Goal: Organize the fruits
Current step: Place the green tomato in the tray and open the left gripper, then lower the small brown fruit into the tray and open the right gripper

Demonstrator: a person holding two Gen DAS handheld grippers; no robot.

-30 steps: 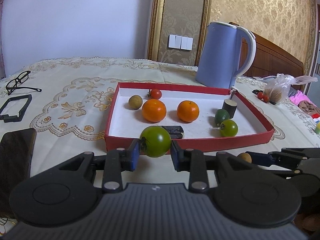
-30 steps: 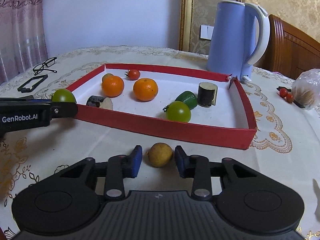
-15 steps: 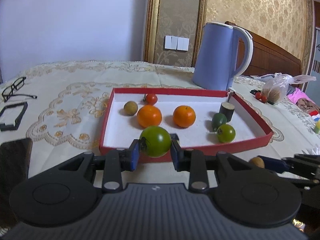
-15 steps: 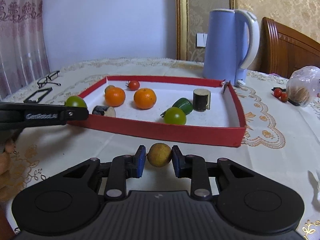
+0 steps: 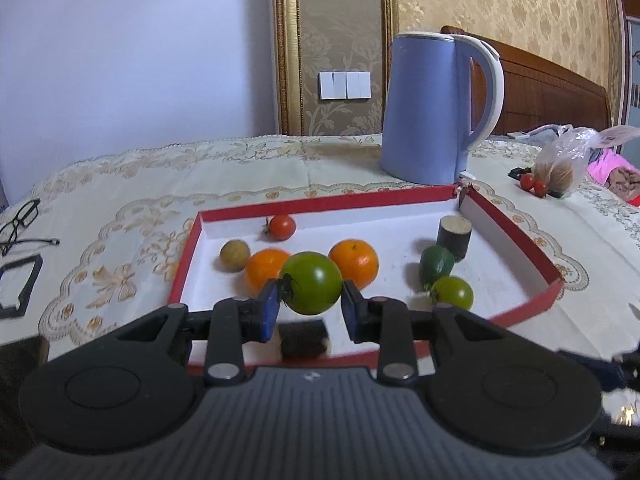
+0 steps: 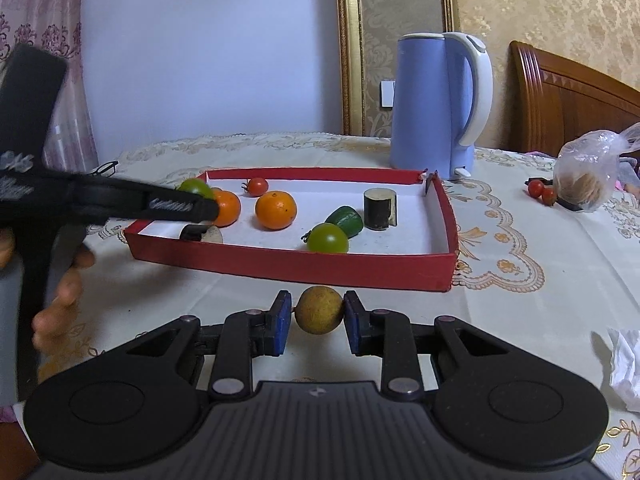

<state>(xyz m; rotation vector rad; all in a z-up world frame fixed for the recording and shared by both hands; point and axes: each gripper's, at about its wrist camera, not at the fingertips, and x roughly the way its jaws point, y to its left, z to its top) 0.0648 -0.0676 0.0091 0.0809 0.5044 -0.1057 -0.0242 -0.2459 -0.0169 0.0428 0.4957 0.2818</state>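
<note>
1. The left gripper is clenched on a green tomato, held above the near-left part of the red tray.
2. The right gripper grasps a small brown-yellow fruit over the tablecloth, just outside the tray's near wall.
3. Inside the tray lie 2 oranges, a red tomato, another green tomato and a dark cylinder near the far-right corner.
4. A blue kettle stands beyond the tray's far edge.
</note>
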